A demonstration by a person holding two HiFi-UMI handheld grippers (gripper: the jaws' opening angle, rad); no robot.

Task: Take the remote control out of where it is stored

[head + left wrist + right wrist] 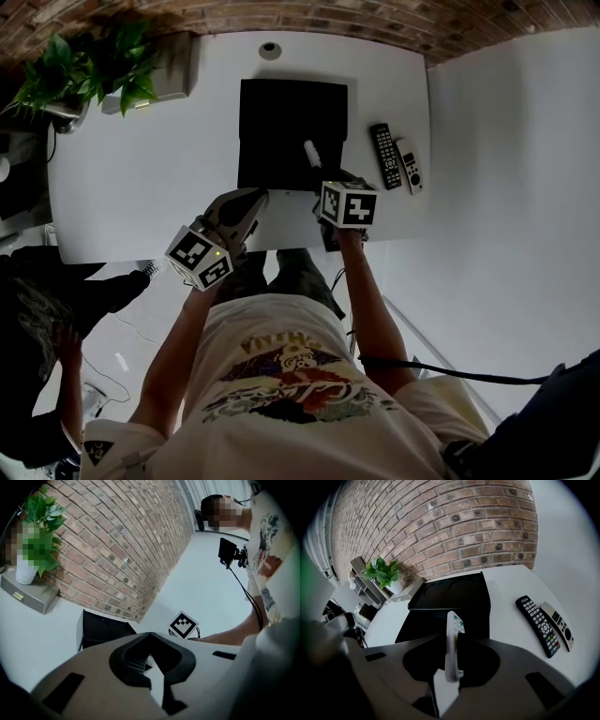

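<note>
A slim white remote [312, 153] is pinched on edge in my right gripper [322, 174], just above the front part of the open black storage box [291, 131] on the white table [141, 187]. In the right gripper view the pads press both sides of the remote [453, 623], and the right gripper [454, 641] holds it over the box [450, 597]. My left gripper [246, 208] hovers at the table's front edge, left of the box. In its own view the left gripper [150, 637] has its tips together with nothing between them.
A black remote [385, 155] and a silver one [411, 165] lie side by side on the table right of the box. A potted plant [89, 66] and a small grey drawer unit [159, 89] stand at the back left. Another person [37, 309] is at the lower left.
</note>
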